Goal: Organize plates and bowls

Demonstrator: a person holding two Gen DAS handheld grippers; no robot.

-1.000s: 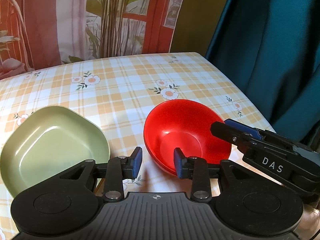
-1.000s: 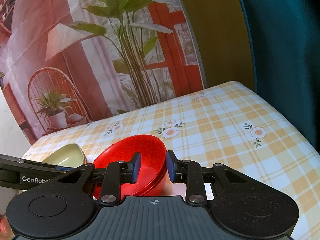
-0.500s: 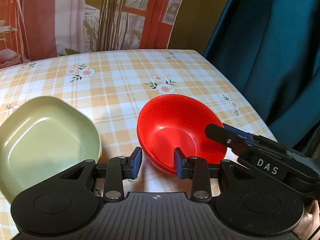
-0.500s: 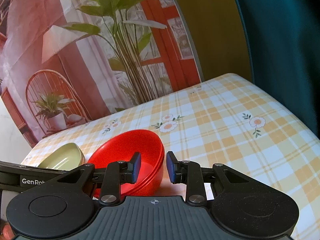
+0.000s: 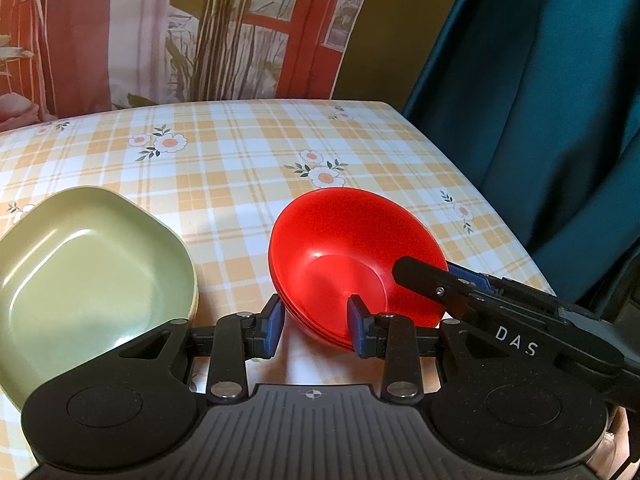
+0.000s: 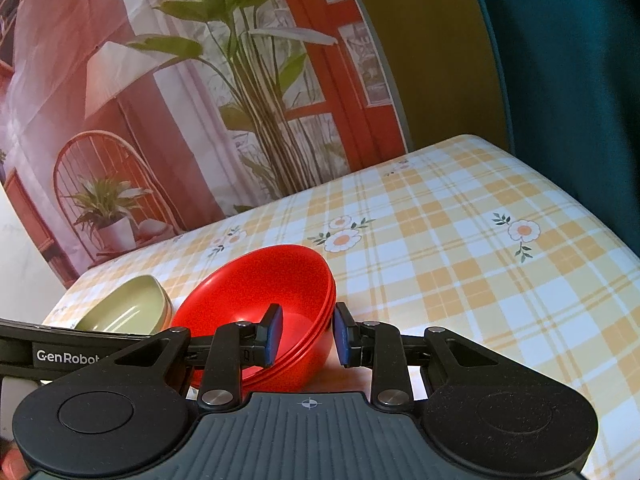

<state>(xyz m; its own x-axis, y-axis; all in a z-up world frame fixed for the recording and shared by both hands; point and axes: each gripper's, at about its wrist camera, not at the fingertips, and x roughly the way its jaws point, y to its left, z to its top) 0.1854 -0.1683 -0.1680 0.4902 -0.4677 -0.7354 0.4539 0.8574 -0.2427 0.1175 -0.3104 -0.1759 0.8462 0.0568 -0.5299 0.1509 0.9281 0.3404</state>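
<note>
Both claws straddling the red bowl stack!
My right claw [image 6: 306, 330] and left claw [image 5: 316, 330] each gape part-open across the red bowls' [image 5: 352, 256] near rim, gripping nothing; squeeze unevenly and the stack slides into the green dish [image 5: 88, 272] beside it on the counter [image 5: 240, 152].

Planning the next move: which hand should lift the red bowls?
Probably the right. The right tool already straddles the rim of the red bowls, one finger inside. The left tool straddles the near rim too, open.
</note>
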